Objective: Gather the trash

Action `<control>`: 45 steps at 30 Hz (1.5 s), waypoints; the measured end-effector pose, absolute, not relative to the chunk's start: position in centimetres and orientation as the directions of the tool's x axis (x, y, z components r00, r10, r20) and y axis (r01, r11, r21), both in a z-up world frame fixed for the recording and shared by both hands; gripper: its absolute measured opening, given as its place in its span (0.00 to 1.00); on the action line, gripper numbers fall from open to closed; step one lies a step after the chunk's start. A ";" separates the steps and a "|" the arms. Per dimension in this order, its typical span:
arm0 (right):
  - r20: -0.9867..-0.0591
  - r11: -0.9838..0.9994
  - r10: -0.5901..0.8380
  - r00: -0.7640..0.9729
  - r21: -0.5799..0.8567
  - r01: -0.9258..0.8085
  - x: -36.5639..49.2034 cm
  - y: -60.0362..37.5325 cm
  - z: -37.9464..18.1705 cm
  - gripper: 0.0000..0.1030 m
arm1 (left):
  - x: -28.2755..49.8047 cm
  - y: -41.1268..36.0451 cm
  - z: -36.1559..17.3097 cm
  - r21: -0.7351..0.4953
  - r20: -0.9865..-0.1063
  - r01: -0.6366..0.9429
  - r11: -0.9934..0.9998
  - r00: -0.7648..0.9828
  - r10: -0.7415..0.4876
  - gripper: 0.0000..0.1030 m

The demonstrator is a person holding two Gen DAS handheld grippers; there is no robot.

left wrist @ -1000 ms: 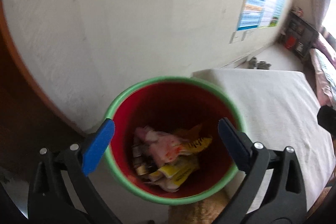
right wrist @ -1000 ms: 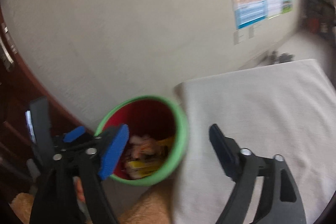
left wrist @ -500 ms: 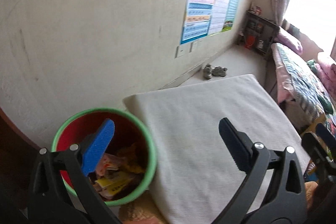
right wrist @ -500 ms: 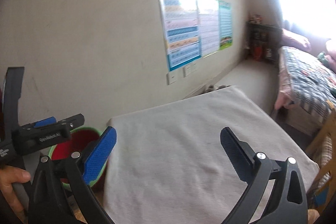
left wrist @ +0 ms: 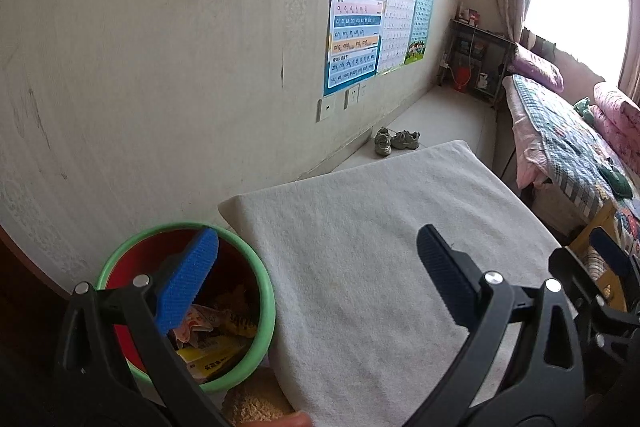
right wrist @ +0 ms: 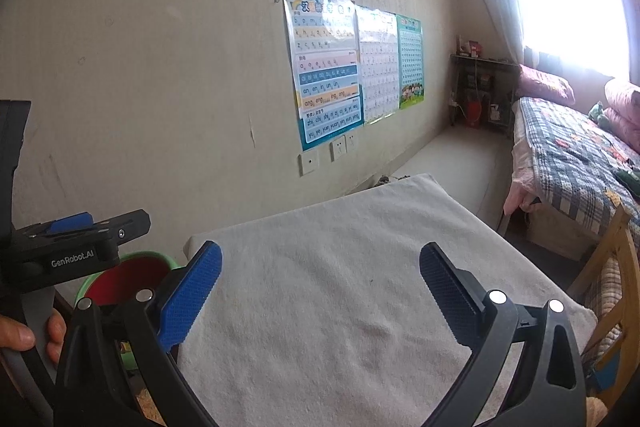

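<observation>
**Green-rimmed bin full, both claws empty over the white cloth**

Green rim, red inside: the trash bin (left wrist: 186,301) sat low and to the left of the left claw (left wrist: 318,283), just behind its blue pad, with crumpled wrappers (left wrist: 212,331) already lying in it. That claw stood wide open, nothing between its pads. The right claw (right wrist: 320,291) was spread just as wide and just as empty; its jaws had just been opening, and no item lay between them. Ahead of and beneath both claws stretched the white cloth-covered table (right wrist: 340,307), and no litter showed on it from either wrist view. From the right claw, the bin (right wrist: 128,275) peeked out further left, half hidden by the left tool held in the person's hand (right wrist: 24,337).

By the look of it, a drop-off was over and the hunt for the next piece was on. The next move called for a sweep of the room, towards the floor by the wall or the bed (left wrist: 568,147), since nothing to pick up was yet in view.

A second earlier the left claw hung right above the bin's mouth, wrappers framed between its pads; both views had since swung right and lifted, bringing the posters (left wrist: 376,23) and window into sight.
</observation>
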State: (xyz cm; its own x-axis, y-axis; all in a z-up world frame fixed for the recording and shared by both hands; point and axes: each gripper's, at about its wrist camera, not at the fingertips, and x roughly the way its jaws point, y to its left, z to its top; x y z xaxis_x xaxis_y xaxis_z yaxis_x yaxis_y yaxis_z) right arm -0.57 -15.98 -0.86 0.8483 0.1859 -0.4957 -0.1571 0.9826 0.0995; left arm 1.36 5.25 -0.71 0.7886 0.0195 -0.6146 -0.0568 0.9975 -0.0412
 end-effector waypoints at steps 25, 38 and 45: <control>-0.549 0.983 0.182 0.816 0.098 -0.153 -0.2 -15.0 -2.3 0.93 | 1.4 5.5 -1.8 -0.024 -0.637 -0.059 0.998 0.771 0.030 0.95; -0.565 0.983 0.184 0.804 0.102 -0.154 -0.1 -14.7 -2.8 0.93 | 1.4 5.4 -2.1 -0.027 -0.647 -0.052 0.998 0.762 0.022 0.95; -0.567 0.983 0.185 0.803 0.102 -0.154 -0.1 -14.6 -2.8 0.93 | 1.5 5.4 -2.0 -0.032 -0.647 -0.051 0.998 0.762 0.018 0.95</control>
